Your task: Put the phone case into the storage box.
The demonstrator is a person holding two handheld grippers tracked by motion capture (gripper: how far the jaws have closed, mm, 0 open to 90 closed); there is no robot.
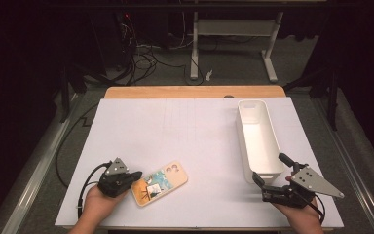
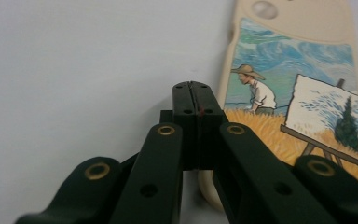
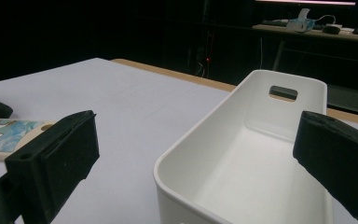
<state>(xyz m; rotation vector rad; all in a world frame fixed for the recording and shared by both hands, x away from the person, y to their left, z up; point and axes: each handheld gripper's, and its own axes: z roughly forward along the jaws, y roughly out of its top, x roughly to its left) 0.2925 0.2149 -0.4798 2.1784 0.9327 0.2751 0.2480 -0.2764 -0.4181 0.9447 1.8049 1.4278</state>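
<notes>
Lying flat on the white table (image 1: pixel 185 131), near the front-left, is a phone case (image 1: pixel 159 183) with a painted picture of an artist at an easel in a wheat field. It looks light, thin and somewhat flexible, likely slick on the printed face, not fragile. Flat on the sheet, it gives little to pinch; best guess is to take it across a long edge or at the rounded corner, tipping one jaw under the rim.

Left gripper (image 1: pixel 135 175) sits at the case's near-left end, jaws pressed together with nothing between them. In the left gripper view the closed tips (image 2: pixel 196 100) lie just beside the case's left edge (image 2: pixel 298 88), and the case's rounded corner shows below the jaws; actual contact can't be confirmed.

Right gripper (image 1: pixel 259 181) is spread wide, empty, hovering at the near end of a white bin (image 1: pixel 258 139) on the right side of the table. In the right gripper view its jaws frame the bin's near rim (image 3: pixel 242 154), and the bin looks empty. Case is well apart from this gripper.
</notes>
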